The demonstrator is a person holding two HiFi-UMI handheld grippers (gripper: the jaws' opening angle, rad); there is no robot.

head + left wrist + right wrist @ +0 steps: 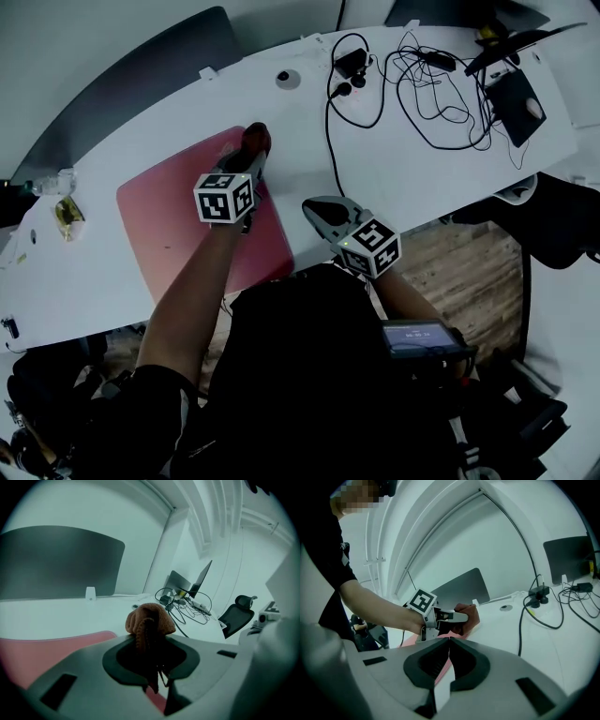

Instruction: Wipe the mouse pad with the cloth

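A pink mouse pad (187,225) lies on the white table (403,164), near its front edge. My left gripper (255,152) is shut on a bunched brown cloth (256,139) at the pad's far right corner. In the left gripper view the cloth (149,620) sticks out from between the jaws, above the pad (42,653). My right gripper (315,209) hovers just right of the pad, shut with nothing in it; its jaws meet in the right gripper view (449,640). That view also shows the left gripper (457,617) and the cloth (471,613).
Tangled black cables (431,89) and a small black camera (352,64) lie on the table's far right. A black pad with a mouse (517,103) sits at the right end. A dark panel (141,80) stands behind the table. An office chair (236,613) stands beyond it.
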